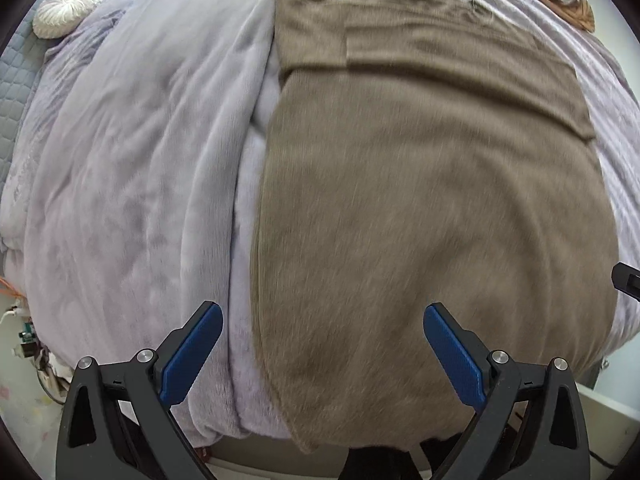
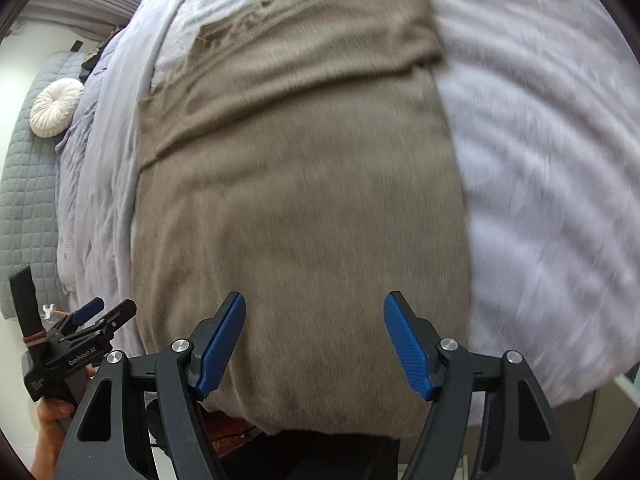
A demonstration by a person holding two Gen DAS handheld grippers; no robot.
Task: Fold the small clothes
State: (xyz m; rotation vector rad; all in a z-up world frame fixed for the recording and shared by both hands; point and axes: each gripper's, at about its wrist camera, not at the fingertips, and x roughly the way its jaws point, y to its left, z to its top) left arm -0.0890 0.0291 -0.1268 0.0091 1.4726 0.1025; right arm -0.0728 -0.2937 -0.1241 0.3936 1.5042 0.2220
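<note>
Fuzzy brown knit garment [image 1: 432, 200], rectangular fold

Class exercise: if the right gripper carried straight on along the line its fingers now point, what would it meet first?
Probably the brown garment spread on the lilac blanket. The right gripper is open with only that cloth ahead between its fingers; the depth is unclear.

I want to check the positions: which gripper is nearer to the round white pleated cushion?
Left. The left gripper hangs over the left edge of the brown knitted garment, on the side of the round white pleated cushion. The right gripper is over the garment's middle, farther away.
</note>
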